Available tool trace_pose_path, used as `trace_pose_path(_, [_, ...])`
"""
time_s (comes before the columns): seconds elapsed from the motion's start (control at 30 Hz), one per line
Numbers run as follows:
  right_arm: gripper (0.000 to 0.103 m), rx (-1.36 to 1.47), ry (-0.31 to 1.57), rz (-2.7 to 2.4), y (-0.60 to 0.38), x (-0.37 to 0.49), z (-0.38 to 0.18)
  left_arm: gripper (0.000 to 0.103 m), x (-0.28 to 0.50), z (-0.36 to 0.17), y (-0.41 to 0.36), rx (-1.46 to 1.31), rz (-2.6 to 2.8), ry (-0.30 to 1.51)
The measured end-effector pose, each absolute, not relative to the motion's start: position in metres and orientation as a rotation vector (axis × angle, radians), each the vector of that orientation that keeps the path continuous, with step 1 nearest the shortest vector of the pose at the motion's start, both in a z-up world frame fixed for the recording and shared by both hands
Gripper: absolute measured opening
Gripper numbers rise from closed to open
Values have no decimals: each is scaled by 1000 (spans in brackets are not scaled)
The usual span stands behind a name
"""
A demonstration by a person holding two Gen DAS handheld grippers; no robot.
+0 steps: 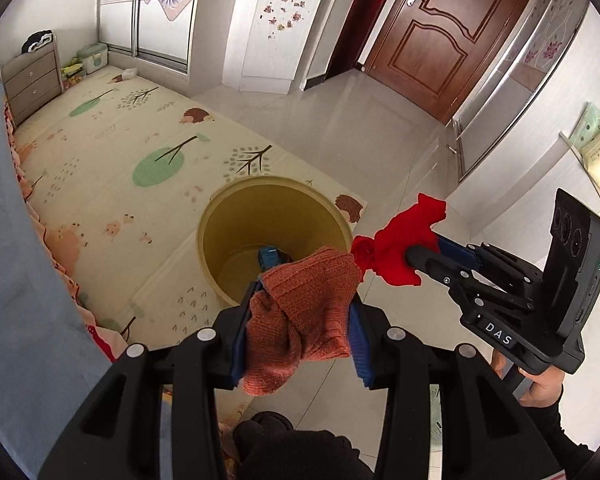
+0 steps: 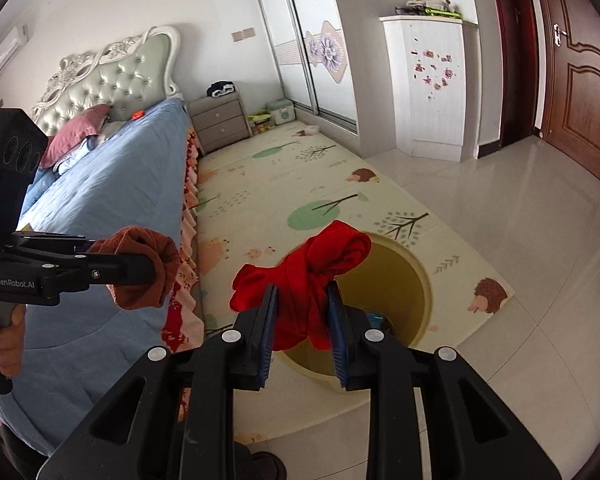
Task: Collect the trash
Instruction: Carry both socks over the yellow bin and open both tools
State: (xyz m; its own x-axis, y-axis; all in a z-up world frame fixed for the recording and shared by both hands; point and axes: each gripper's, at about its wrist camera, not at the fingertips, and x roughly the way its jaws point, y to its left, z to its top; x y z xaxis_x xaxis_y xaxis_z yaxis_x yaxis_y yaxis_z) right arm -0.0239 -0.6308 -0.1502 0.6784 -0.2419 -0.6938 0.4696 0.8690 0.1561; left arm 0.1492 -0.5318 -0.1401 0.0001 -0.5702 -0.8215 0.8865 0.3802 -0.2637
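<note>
Rust-brown knitted cloth (image 1: 300,312) is pinched between the blue pads of the left gripper (image 1: 300,320), and the right gripper (image 2: 302,316) is likewise closed on a knotted red cloth (image 2: 316,276), both bundles held in the air over the yellow bin (image 1: 220,216). Below them the bin stands on the patterned play mat (image 1: 140,128) beside the bed (image 2: 112,192), with a small blue item (image 1: 269,257) already at its bottom. Judging by this, collection is partly done: both cloths are lifted and seem to need only dropping in, and whether more trash remains elsewhere I cannot tell.
</note>
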Motion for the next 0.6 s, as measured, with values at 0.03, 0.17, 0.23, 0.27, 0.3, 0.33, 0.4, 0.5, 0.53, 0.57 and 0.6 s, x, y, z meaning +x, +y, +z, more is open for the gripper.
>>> trace_pose_path(0.03, [24, 344, 731, -416, -637, -22, -155, 42, 151, -144, -543, 393, -1188, 1052])
trace_pose_path(0.17, [24, 358, 772, -427, -654, -14, -176, 42, 163, -163, -580, 436, -1195, 1079])
trace_pose_path(0.23, [24, 356, 790, -432, -661, -7, -187, 42, 169, -172, -597, 449, -1184, 1090])
trace_pose_path(0.27, [24, 360, 798, -434, -665, -3, -192, 42, 173, -177, -605, 454, -1179, 1099])
trace_pose_path(0.3, [24, 367, 806, -437, -671, 1, -197, 42, 179, -183, -612, 452, -1172, 1111])
trace_pose_path(0.33, [24, 372, 817, -439, -677, 6, -203, 42, 184, -188, -619, 448, -1167, 1128])
trace_pose_path(0.4, [24, 383, 828, -448, -689, 15, -213, 43, 195, -198, -633, 440, -1157, 1157])
trace_pose_path(0.5, [36, 406, 837, -449, -703, 28, -225, 56, 212, -213, -649, 438, -1116, 1177])
trace_pose_path(0.53, [46, 414, 846, -457, -707, 31, -230, 72, 218, -218, -656, 434, -1099, 1189])
trace_pose_path(0.57, [54, 418, 867, -465, -711, 35, -235, 85, 223, -223, -660, 433, -1080, 1204])
trace_pose_path(0.6, [56, 420, 870, -479, -713, 37, -239, 86, 227, -227, -663, 432, -1062, 1213])
